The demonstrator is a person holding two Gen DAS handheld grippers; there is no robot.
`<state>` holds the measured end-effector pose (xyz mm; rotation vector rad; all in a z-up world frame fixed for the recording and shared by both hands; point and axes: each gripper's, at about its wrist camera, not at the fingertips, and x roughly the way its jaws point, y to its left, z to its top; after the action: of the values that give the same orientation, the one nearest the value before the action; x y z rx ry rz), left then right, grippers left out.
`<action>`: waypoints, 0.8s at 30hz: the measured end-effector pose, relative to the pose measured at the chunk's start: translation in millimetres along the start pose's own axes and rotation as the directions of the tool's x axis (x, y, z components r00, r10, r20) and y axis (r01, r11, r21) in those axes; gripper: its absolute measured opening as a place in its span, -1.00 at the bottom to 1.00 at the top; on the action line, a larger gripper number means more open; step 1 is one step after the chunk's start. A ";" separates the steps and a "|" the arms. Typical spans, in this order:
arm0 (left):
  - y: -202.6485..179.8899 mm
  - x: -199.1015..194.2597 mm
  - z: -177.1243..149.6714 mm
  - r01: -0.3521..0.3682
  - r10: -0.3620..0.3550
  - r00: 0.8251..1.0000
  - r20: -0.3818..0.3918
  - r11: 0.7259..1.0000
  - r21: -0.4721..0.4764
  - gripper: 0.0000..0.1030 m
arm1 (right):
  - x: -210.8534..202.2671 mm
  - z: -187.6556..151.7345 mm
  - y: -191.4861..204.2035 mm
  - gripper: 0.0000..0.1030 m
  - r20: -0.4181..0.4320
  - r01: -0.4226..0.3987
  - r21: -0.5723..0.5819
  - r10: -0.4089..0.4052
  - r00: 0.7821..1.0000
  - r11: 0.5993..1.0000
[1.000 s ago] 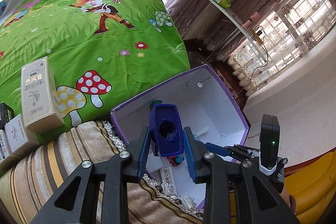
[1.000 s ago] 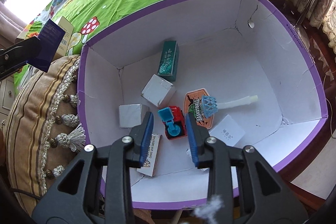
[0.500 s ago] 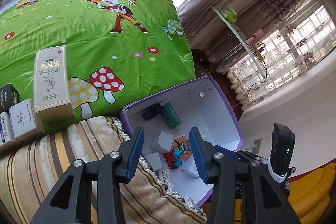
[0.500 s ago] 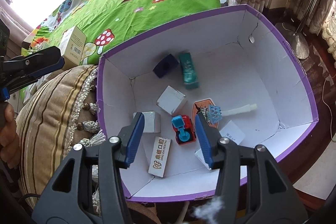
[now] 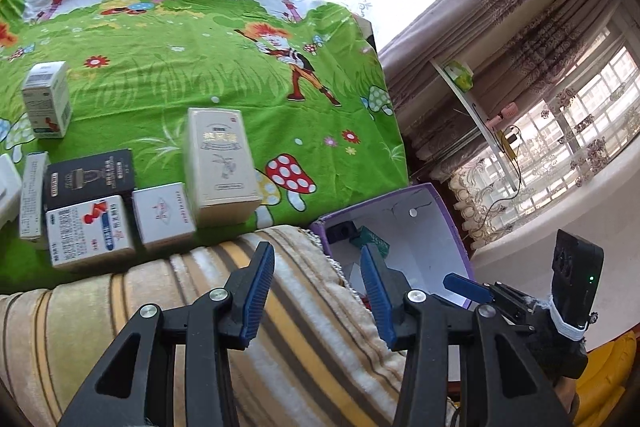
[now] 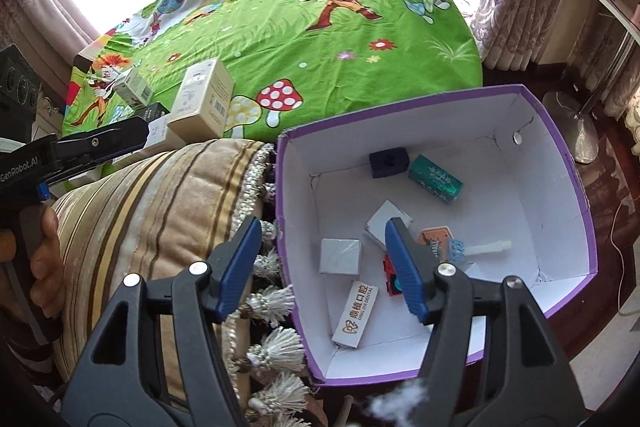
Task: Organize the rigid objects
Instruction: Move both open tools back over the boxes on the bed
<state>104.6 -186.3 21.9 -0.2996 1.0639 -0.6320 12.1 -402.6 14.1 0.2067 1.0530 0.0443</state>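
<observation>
A purple box [image 6: 568, 163] with a white inside holds a dark blue box [image 6: 389, 163], a green box [image 6: 435, 183], several white boxes and a red toy car [image 6: 390, 277]. It also shows in the left wrist view [image 5: 456, 227]. My left gripper [image 5: 316, 291] is open and empty above a striped cushion [image 5: 304, 339]. My right gripper [image 6: 320, 263] is open and empty over the purple box's left rim. On the green bedspread [image 5: 224, 67] lie a tall beige box [image 5: 220, 163], a black box [image 5: 90, 177] and several white boxes [image 5: 162, 219].
The striped cushion with tassels [image 6: 160, 211] lies between the bed and the purple box. Curtains [image 5: 500, 39] and a window stand at the right. A lamp base [image 6: 584, 139] stands on the floor behind the box.
My left gripper let go of the dark blue box, which now lies in the purple box, then swung left toward the bed. My right gripper opened wider and pulled back left.
</observation>
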 end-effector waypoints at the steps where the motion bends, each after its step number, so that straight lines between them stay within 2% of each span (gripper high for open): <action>1: 7.7 -5.4 -0.1 -0.006 0.006 1.000 0.008 1.000 -0.013 -0.10 | -0.2 1.8 6.1 0.33 0.000 -0.004 -0.010 0.004 1.000 1.000; 11: 77.5 -51.4 -16.6 -0.070 0.079 0.994 0.070 0.989 -0.133 -0.10 | 9.0 15.7 63.2 0.40 -0.015 -0.048 -0.116 0.047 0.999 0.992; 19: 111.3 -72.4 -26.4 -0.110 0.126 0.989 0.081 0.977 -0.182 -0.09 | 27.5 33.4 98.5 0.46 -0.024 -0.066 -0.166 0.063 0.998 0.984; 24: 126.5 -82.0 -30.9 -0.132 0.150 0.985 0.079 0.971 -0.198 -0.08 | 40.5 49.0 113.7 0.47 -0.024 -0.096 -0.156 0.093 0.995 0.983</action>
<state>92.5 -34.3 0.7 -0.4136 1.0474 -0.3840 81.7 -293.0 24.4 0.1138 1.0505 0.2140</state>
